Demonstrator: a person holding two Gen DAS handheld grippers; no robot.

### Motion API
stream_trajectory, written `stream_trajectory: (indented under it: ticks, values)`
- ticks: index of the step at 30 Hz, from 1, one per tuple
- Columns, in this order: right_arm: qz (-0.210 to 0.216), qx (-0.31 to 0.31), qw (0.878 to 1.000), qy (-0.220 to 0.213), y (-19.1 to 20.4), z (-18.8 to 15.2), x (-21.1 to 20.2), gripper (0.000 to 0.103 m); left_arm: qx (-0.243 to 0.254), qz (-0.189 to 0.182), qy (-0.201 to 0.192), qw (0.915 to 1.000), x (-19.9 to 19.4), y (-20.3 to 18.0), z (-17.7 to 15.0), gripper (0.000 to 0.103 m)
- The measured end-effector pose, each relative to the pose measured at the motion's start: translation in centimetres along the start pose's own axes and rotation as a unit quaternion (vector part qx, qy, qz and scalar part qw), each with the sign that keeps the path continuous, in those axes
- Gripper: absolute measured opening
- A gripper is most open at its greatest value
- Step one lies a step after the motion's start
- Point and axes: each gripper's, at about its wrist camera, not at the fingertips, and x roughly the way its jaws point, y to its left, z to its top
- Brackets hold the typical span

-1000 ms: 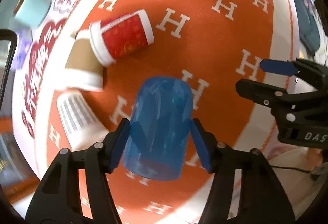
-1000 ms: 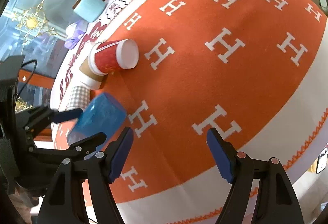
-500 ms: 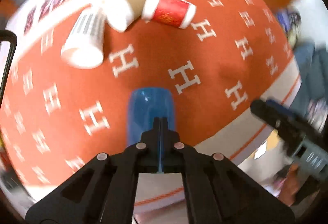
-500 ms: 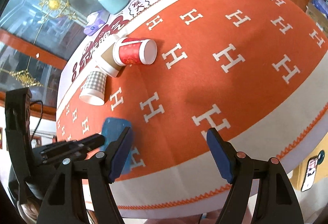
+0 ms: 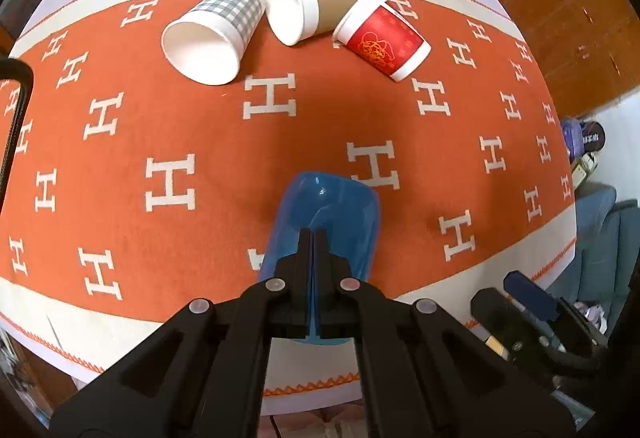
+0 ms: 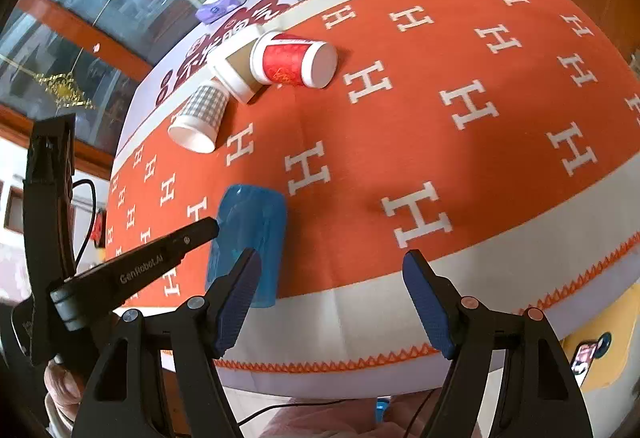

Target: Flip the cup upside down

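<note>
Grippers first: your left gripper [image 5: 312,238] has its jaws pressed together over the near wall of the blue cup [image 5: 326,222]; your right gripper [image 6: 332,298] hangs wide apart, holding nothing. That translucent cup stands mouth-down near the tabletop's [image 5: 180,141] near edge. Farther back, three paper cups lie on their sides: checked [image 5: 216,31], brown [image 5: 316,7], red [image 5: 382,35]; the two showing their insides look empty.

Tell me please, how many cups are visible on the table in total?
4. The checked cup, the brown cup and the red cup lie on their sides at the far edge of the orange cloth. The blue cup is near, pinched by the left hand-held gripper.
</note>
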Motion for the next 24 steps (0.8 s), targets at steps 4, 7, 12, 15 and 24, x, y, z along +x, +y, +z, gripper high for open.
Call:
stream_trajectory:
  ticks: [4, 7, 12, 15, 24]
  values:
    - [0.007, -0.015, 1.000, 0.005, 0.5, 0.1, 0.4, 0.075, 0.000, 0.005, -0.006, 1.0000, -0.2, 0.1, -0.3, 0.000]
    - [0.014, -0.022, 1.000, 0.010, 0.8, 0.2, 0.5, 0.075, 0.009, 0.013, -0.003, 0.9999, -0.2, 0.1, -0.3, 0.011]
    - [0.021, -0.028, 0.999, 0.010, 1.3, 0.4, 0.6, 0.075, -0.002, 0.003, -0.008, 1.0000, -1.1, 0.9, -0.3, 0.053]
    - [0.026, -0.029, 0.999, 0.012, 1.5, 0.6, 0.5, 0.075, -0.005, 0.001, -0.007, 1.0000, -1.7, 1.4, -0.2, 0.053]
    - [0.056, -0.039, 0.997, 0.021, 3.1, 0.9, -0.1, 0.084, 0.040, 0.037, -0.040, 0.9977, -6.6, 1.9, -0.8, 0.055]
